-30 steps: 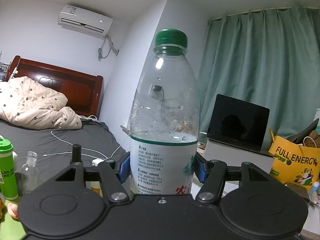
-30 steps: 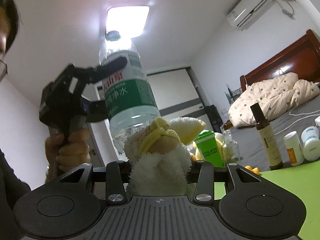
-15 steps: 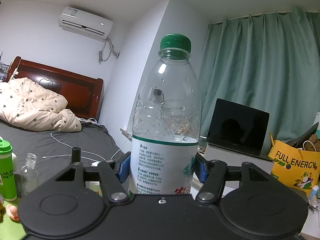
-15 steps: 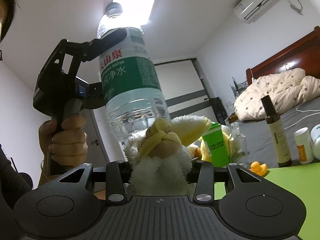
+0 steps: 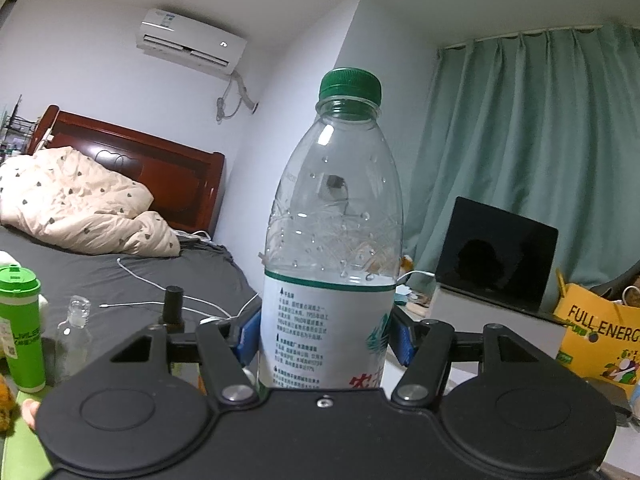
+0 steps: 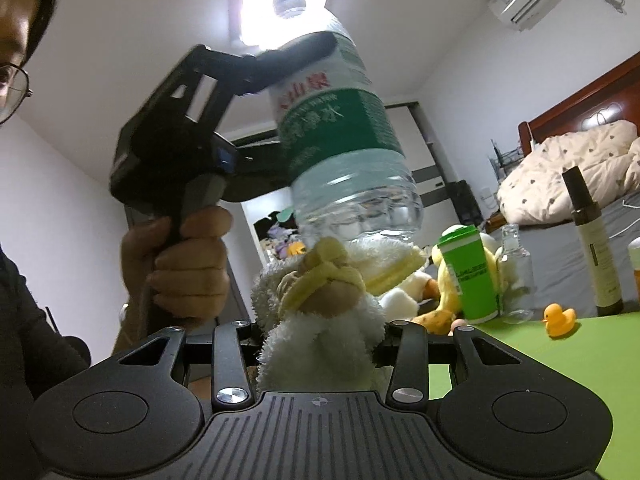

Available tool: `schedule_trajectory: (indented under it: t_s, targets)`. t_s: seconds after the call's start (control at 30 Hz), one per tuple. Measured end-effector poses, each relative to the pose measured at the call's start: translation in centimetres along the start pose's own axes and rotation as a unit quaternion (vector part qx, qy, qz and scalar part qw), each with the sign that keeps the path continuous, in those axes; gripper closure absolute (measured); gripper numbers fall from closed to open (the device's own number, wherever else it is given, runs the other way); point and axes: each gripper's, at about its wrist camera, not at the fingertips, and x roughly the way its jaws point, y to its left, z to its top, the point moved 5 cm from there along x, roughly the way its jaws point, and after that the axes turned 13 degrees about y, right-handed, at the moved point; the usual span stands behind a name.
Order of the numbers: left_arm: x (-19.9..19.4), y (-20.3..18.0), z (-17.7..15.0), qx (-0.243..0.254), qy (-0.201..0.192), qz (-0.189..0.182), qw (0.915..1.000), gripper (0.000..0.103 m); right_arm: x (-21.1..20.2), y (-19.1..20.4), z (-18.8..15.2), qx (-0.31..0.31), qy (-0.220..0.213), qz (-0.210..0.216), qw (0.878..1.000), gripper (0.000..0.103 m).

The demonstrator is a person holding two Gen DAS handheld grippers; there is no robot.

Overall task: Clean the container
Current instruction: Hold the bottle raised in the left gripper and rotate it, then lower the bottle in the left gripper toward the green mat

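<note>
Bedroom setting, green counter (image 6: pixel 580 352) in front of a bed (image 5: pixel 132 272) with grey sheet and rumpled duvet. Landmark: the water bottle (image 5: pixel 332 248).

Left gripper (image 5: pixel 326 330): jaws clamped on the bottle at its label, one blue pad on each side. Bottle upright, green cap (image 5: pixel 349 85) on, droplets inside the clear upper part. In the right wrist view the person's hand (image 6: pixel 180 264) grips the left gripper's handle and the bottle (image 6: pixel 344 136) is held clear above the counter.

Right gripper (image 6: pixel 320 340): jaws closed on a white-and-yellow towel (image 6: pixel 320 312), bunched between them. Towel top sits right under the bottle's base; cannot tell for sure if it touches.

Count, right wrist view, all to the right of the bottle:
- 1 green cup (image 6: pixel 468 276) with lid
- 1 small clear glass bottle (image 6: pixel 516 276), looks empty
- 1 small rubber duck (image 6: pixel 558 318) on the counter
- 1 tall dark-capped spray bottle (image 6: pixel 592 240)
- yellow plush toy (image 6: pixel 444 280) behind the cup

Left wrist view, right of the bottle: 1 open laptop (image 5: pixel 496 254), screen dark, then 1 yellow paper bag (image 5: pixel 596 340). Bag contents not readable.
</note>
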Motion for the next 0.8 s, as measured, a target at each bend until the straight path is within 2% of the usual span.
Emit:
schedule_trajectory:
  t_s: [0.4,0.6,0.8]
  targets:
    - [0.3,1.5,-1.1,-0.012,0.013,0.015,0.9997,0.042,-2.5,-1.2,0.4,0.031,-0.039,-0.014,0.999,0.061]
    - [0.6,2.7,-2.1,-0.02,0.017,0.039,0.9989,0.042,-5.1,-2.0,1.5,0.045,-0.077,-0.045,0.995,0.061]
    - [1.0,4.0,-3.2,-0.038,0.031,0.052,0.9975,0.042,-6.1,-1.4,3.3,0.029,-0.106,-0.069,0.991,0.061]
